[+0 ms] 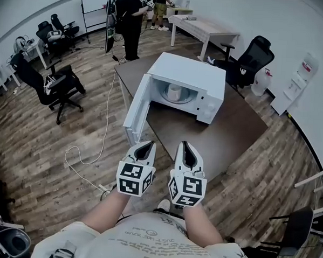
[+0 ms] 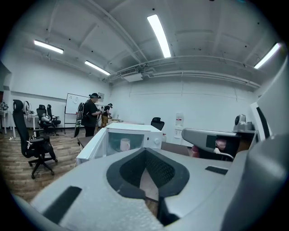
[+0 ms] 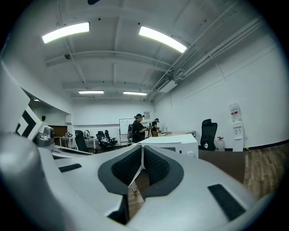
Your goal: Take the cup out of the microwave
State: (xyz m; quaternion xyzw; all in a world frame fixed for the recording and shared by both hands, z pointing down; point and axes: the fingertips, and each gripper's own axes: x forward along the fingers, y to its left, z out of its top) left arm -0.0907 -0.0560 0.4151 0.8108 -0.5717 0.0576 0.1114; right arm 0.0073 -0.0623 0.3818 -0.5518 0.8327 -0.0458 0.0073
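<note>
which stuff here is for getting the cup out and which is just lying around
For the job: cup; microwave holding it; its open door; brown table; left claw and right claw, both shut and empty.

Just about: office chair; water dispenser; floor cable; pale table at the back.

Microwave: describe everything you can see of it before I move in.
The microwave is a white box with a plain flat top, standing on the dark brown table. Its door is swung wide open, hinged on the left as the head view shows it. Inside the pale cavity a white cup stands upright. A control panel with a knob sits to the right of the opening. Outside, only the table touches it.
</note>
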